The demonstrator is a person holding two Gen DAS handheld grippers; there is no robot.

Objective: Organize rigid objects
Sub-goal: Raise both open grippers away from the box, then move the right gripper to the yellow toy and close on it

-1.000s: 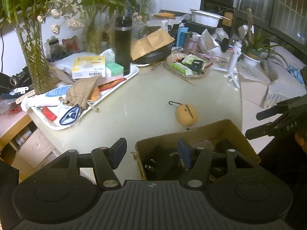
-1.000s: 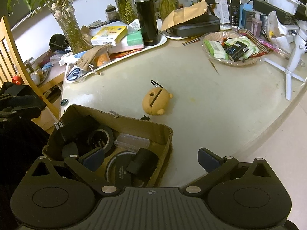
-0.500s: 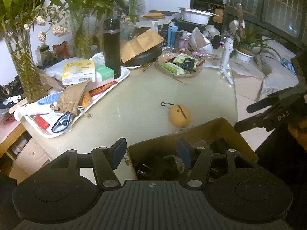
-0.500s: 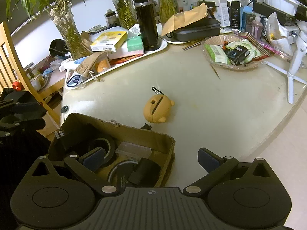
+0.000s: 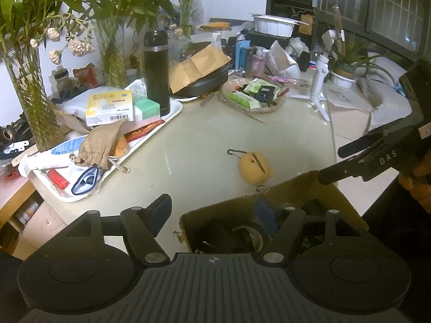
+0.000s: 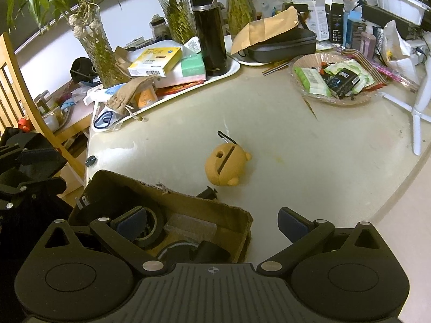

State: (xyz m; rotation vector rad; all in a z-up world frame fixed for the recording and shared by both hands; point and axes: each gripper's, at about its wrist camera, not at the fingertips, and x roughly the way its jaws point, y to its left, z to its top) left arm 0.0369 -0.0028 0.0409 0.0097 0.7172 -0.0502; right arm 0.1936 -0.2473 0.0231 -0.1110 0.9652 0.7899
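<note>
Left wrist view: "DAS" on right gripper; its jaws spread, left gripper jaws opening, both empty.

Both wrist views overlook cardboard box and table.

1. A cardboard box is sitting at the table's near edge.
2. A pouch is lying just beyond it.
3. A tray is resting farther back, left.
</note>
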